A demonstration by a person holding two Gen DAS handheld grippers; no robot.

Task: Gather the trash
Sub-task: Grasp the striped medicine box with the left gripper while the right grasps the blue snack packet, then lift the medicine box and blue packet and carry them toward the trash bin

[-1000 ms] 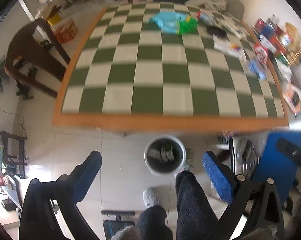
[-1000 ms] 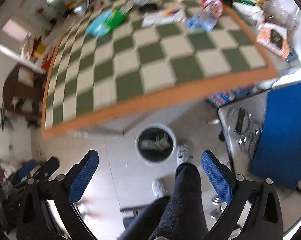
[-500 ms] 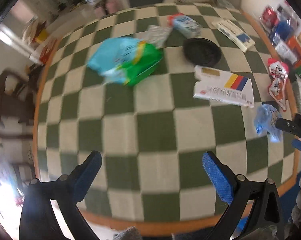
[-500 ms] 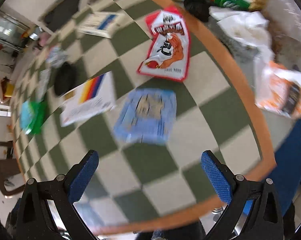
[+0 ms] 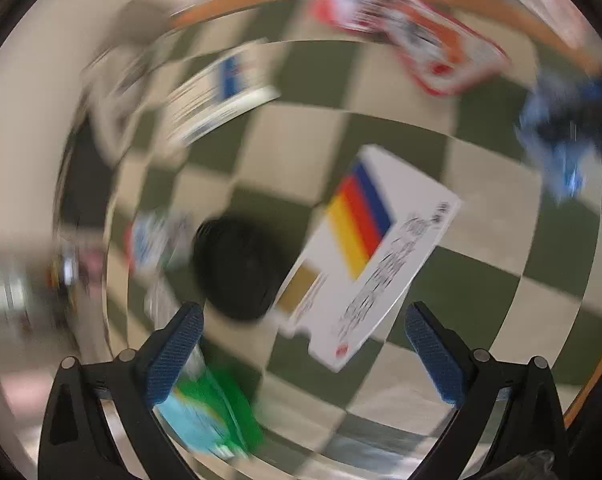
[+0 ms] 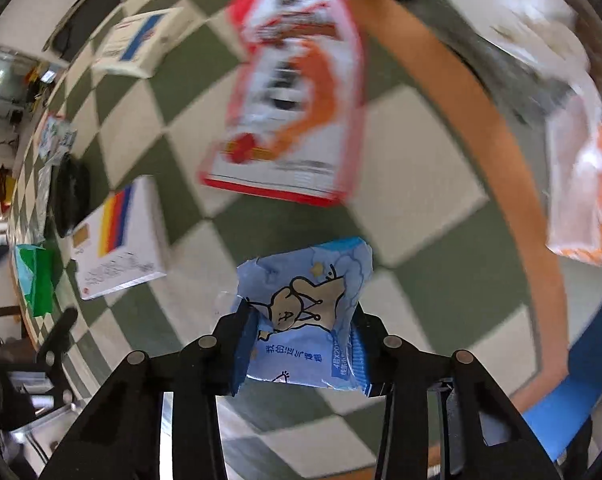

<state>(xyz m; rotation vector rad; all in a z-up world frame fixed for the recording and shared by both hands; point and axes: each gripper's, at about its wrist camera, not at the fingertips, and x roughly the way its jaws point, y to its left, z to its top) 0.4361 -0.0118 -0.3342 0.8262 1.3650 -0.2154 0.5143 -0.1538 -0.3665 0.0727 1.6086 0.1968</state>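
Collecting: trash off the checkered counter, one piece per gripper by the look of it.
Right gripper: clamped on the pale blue wrapper, pads pinching its two side edges so the thin film bunches rather than slips; pointing down at the counter.
Blue wrapper: between the right pads, near the counter's wooden rim; lifted or not, cannot tell.
Left gripper: spread wide, nothing between the pads, hanging over the white box with the colour stripes; likely lining up the next grab.
White box: flat on the counter, just beside the black round lid.
Other litter: red snack bag and green-and-blue packet lying loose, untouched.
Risk: left view blurred, so exact aim over the box uncertain.
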